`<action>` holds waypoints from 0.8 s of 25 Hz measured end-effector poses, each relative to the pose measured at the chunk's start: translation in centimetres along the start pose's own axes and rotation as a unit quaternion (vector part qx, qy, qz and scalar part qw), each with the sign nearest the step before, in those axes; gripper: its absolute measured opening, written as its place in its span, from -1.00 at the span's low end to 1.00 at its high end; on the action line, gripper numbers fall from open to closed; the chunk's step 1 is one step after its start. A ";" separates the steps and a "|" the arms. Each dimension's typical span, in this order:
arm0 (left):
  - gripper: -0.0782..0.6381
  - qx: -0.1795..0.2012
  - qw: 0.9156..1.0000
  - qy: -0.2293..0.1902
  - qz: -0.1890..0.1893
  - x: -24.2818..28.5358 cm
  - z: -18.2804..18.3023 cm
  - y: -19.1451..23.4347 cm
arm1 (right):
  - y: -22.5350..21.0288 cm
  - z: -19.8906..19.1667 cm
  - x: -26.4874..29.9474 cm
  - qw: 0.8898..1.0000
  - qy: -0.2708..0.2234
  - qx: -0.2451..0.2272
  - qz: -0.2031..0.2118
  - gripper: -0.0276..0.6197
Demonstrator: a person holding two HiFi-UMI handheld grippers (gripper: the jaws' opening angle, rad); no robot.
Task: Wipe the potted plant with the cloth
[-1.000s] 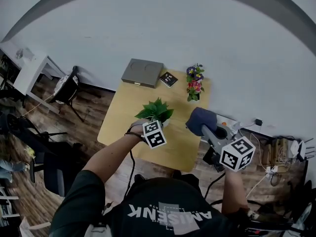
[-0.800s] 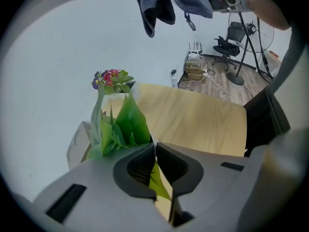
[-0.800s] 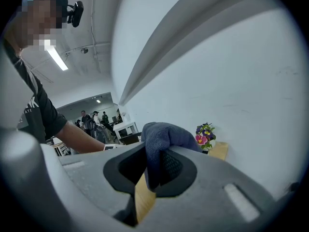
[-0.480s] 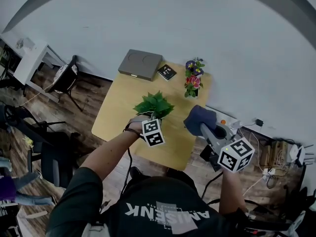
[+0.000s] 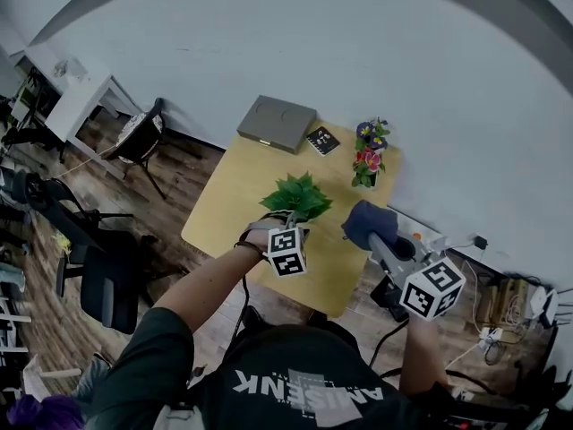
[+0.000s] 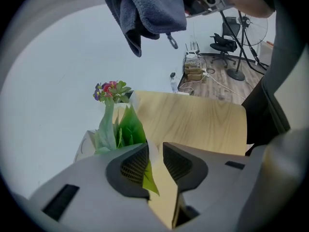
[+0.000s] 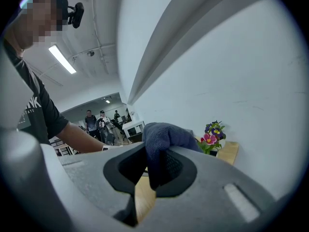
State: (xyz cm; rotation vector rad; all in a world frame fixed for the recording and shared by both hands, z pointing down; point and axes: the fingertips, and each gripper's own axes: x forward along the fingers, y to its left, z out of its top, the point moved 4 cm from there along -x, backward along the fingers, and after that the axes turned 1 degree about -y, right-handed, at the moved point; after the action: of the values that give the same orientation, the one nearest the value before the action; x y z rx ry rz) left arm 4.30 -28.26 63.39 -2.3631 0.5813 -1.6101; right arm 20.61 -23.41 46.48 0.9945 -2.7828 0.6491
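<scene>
Blue-grey cloth is bunched between the jaws of your right gripper, which are clamped on a fold of it and hold it up off the table, to the right of the potted plant. Your left gripper is at the near side of that plant. Its jaws are almost together, pinching a green leaf and what looks like the white edge of the pot. The plant stands near the middle of the table, and the cloth is near it but not touching any leaf. I judge the step in hand to be steadying the plant and bringing the cloth in, with wiping not yet begun. The next move calls for you to carry the cloth left and down onto the foliage and draw it gently along a leaf while the left gripper braces the pot. Too firm a pinch could tear the thin leaf. By count there are one green plant, one cloth, one flower pot at the far right, one grey box, one dark booklet, and two grippers.
</scene>
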 end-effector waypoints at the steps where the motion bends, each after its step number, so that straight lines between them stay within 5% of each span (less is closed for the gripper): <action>1: -0.50 -0.002 1.000 -0.005 0.002 -0.5 0.2 0.0 | 0.2 0.3 0.1 1.000 -0.001 -0.005 0.004 -0.80; 6: -0.49 -0.070 0.996 -0.055 0.016 -3.9 1.6 0.8 | 1.1 1.4 0.4 1.000 -0.007 -0.013 0.013 -0.80; 12: -0.49 -0.152 0.979 -0.132 0.030 -11.0 1.7 2.5 | 3.6 3.7 1.3 0.999 -0.023 -0.039 0.022 -0.80; 20: -0.49 -0.246 0.938 -0.226 0.094 -22.8 -2.0 4.5 | 9.8 6.1 2.1 0.996 -0.051 -0.068 0.013 -0.80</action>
State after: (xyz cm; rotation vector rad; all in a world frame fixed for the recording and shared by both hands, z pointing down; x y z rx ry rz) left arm -5.72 -22.17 43.21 -2.7837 1.1613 -0.8557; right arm 13.03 -20.45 37.97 0.9926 -2.8869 0.4166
